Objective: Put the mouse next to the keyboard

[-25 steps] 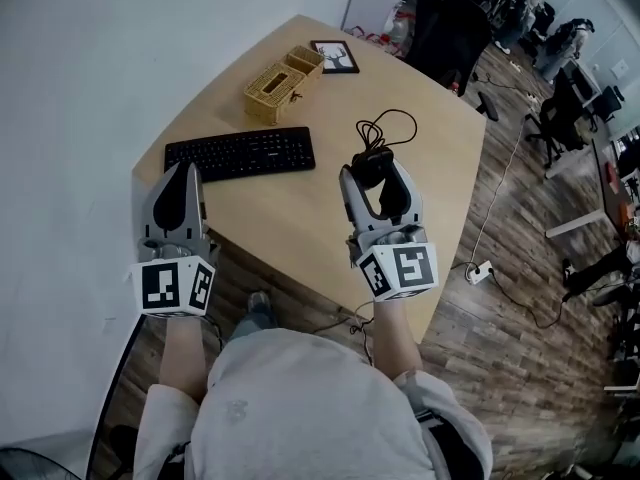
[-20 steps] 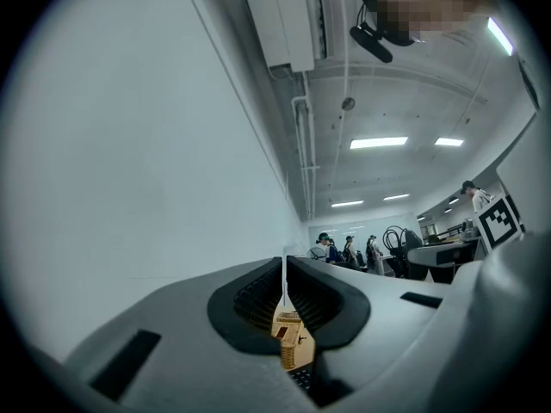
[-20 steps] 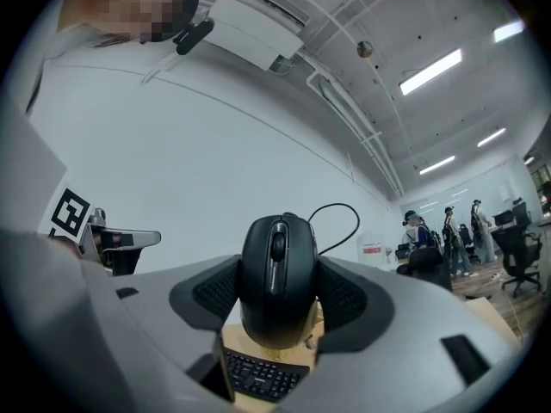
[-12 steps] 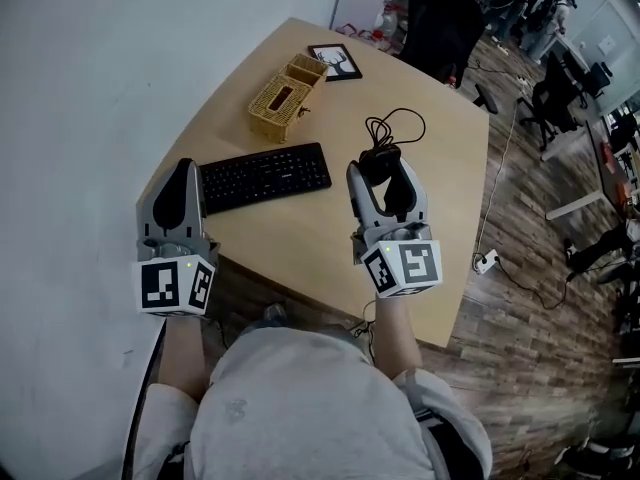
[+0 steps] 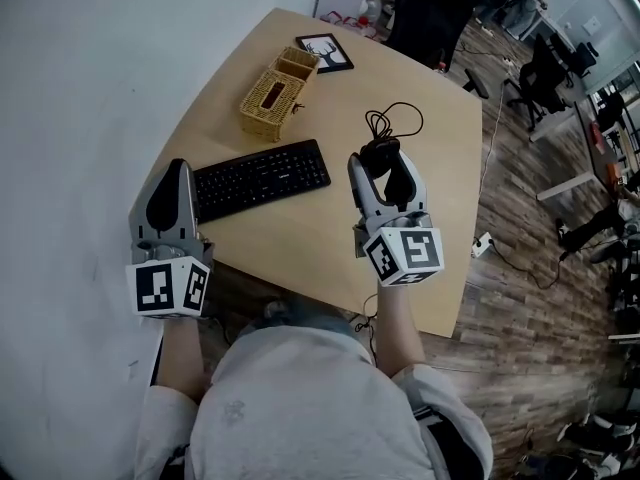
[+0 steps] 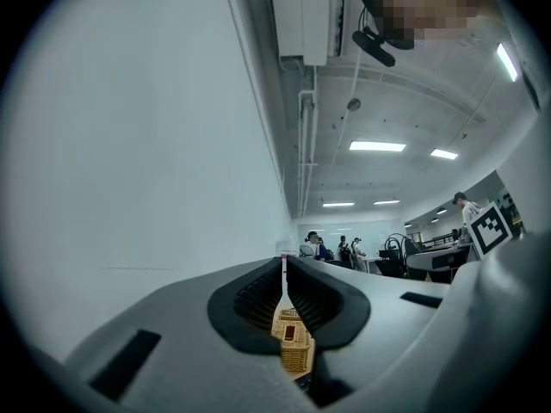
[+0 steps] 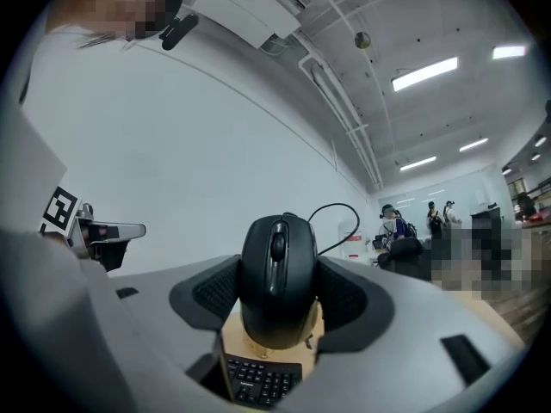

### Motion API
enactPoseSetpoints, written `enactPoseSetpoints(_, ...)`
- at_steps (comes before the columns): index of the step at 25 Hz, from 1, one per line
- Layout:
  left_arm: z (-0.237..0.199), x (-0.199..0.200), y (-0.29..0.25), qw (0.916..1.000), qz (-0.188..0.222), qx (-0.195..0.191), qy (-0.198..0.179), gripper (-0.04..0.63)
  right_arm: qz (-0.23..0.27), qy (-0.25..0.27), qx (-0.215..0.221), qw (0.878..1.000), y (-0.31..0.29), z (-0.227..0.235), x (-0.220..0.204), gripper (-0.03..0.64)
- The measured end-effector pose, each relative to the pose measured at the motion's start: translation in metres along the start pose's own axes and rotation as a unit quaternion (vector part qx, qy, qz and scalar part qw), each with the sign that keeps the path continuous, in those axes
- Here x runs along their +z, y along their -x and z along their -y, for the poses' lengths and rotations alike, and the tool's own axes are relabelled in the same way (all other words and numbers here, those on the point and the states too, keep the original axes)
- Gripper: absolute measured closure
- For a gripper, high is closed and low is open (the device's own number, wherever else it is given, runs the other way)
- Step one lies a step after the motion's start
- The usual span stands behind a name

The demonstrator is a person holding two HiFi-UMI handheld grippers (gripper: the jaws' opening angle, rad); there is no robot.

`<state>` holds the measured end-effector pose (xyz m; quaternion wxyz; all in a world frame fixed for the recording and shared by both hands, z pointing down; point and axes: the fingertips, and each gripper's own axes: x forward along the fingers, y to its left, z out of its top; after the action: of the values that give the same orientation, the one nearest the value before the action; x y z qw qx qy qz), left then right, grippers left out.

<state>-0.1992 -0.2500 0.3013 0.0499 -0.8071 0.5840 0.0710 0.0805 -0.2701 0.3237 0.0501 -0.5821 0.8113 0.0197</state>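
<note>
Little is shifting since a moment ago: the right tongs [image 5: 385,173] are still gripping the black mouse [image 5: 380,155] just right of the keyboard [image 5: 262,178], its cable [image 5: 392,120] trailing beyond. The left tongs [image 5: 172,183] are staying closed and empty at the left edge of the bench [image 5: 300,238]. Bare wood is lying open before the keyboard, and a wicker basket [image 5: 272,93] is sitting behind it.

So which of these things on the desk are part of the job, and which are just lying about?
Part of the job: mouse, clamped in the right gripper; keyboard.

Just lying about: wicker box; framed picture. The left gripper is shut and holds nothing.
</note>
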Motion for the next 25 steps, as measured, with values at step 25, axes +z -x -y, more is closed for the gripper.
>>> enactPoseSetpoints(25, -0.040, -0.067, -0.060, 0.9971, -0.064, 0.036, 0.023, 0.574, -0.215, -0.007, -0.023, 0.976, -0.097, 0.081, -0.171, 0.359)
